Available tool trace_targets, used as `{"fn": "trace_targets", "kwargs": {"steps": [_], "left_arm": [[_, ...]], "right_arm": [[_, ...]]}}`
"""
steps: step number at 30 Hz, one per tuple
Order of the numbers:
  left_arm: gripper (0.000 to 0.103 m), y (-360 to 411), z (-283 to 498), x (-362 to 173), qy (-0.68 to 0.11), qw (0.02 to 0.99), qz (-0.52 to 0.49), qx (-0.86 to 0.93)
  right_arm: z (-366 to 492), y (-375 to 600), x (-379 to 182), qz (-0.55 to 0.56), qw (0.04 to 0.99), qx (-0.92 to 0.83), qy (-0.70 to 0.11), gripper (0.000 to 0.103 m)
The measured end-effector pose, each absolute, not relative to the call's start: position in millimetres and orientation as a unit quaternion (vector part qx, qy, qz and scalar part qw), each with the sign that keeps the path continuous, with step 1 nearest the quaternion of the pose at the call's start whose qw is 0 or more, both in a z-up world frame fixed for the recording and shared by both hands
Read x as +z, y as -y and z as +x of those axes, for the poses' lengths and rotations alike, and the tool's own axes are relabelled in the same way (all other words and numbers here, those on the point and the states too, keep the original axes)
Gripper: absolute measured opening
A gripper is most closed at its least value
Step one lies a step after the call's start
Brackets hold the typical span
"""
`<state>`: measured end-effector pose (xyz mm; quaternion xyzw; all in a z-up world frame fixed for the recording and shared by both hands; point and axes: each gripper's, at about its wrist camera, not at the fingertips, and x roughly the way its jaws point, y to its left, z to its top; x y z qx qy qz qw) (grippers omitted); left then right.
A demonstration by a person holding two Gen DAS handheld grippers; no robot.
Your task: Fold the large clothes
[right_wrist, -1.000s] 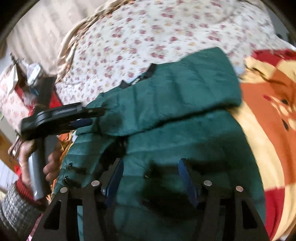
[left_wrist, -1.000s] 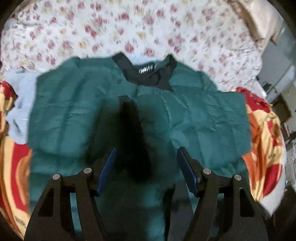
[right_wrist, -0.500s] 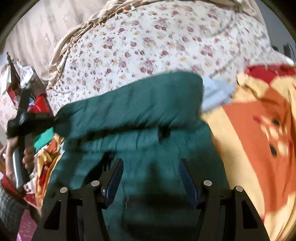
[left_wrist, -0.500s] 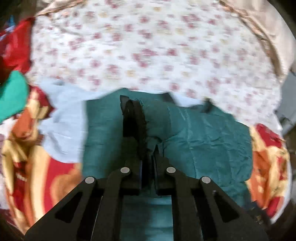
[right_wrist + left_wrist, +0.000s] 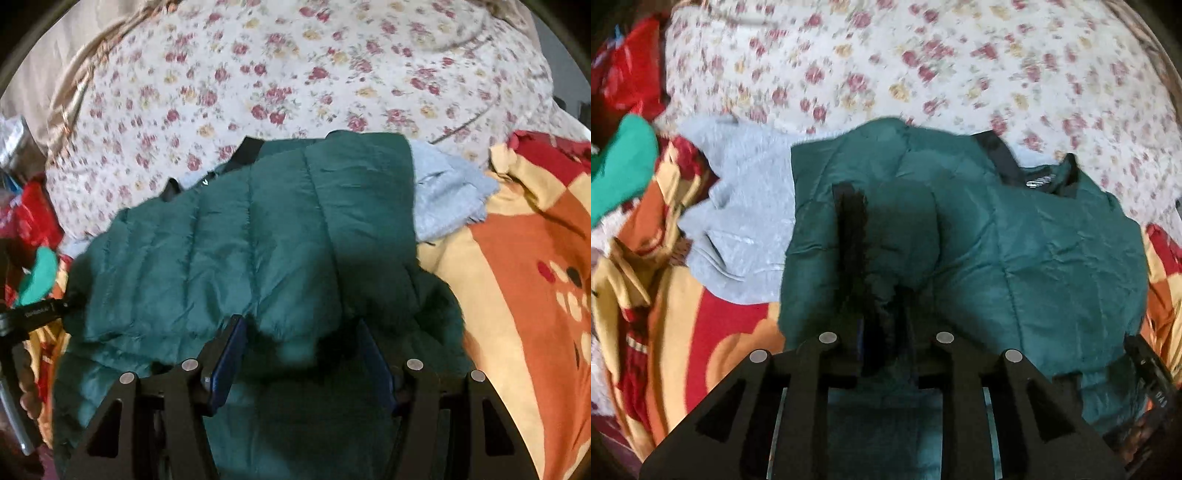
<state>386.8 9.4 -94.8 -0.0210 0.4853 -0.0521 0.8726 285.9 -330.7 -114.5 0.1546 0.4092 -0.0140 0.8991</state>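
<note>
A dark green quilted jacket (image 5: 1015, 236) with a black collar lies on the bed, one side folded over its middle. My left gripper (image 5: 882, 332) is shut on a fold of the green jacket with a black edge. In the right wrist view the jacket (image 5: 240, 236) fills the middle. My right gripper (image 5: 299, 350) is open over the folded edge, jaws either side of it and not closed. My left gripper (image 5: 37, 314) shows at the far left of that view, at the jacket's left edge.
A floral bedsheet (image 5: 923, 66) lies behind the jacket. A light grey garment (image 5: 746, 206) lies partly under the jacket, also in the right wrist view (image 5: 447, 192). An orange, red and yellow blanket (image 5: 524, 280) covers the near bed. Red and teal clothes (image 5: 624, 162) lie at the left.
My left gripper closed on a fold of the jacket and carried it across the body. The folded panel now lies further over the jacket. My right gripper stayed open.
</note>
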Motion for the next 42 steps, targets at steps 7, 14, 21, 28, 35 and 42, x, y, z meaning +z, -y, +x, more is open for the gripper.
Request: {"fn": "trace_targets", "kwargs": {"steps": [7,14,21,28,35,42], "left_arm": [[0.054,-11.7,309.7,-85.1,-0.433,0.901,0.022,-0.03],[0.054,-3.4,225.5,-96.1,-0.413,0.911,0.013,-0.013],[0.054,31.1,173.1,-83.2,-0.413,0.909,0.008,-0.06],[0.054,59.5,120.9,-65.1,-0.398,0.911,0.011,-0.111],[0.054,64.2,104.9,-55.8,-0.389,0.913,0.017,-0.122],[0.054,54.3,103.7,-54.5,-0.385,0.916,0.006,-0.11]], "right_arm": [[197.2,336.5,-100.6,0.189,0.906,-0.022,-0.378,0.06],[115.0,331.5,-99.9,0.188,0.91,-0.054,-0.365,0.06],[80.7,321.7,-89.0,0.167,0.917,-0.079,-0.353,0.06],[61.7,293.4,-76.2,0.119,0.927,-0.087,-0.344,0.06],[51.5,290.1,-64.0,0.119,0.932,-0.091,-0.33,0.06],[54.2,283.6,-69.7,0.114,0.929,-0.09,-0.34,0.06]]}}
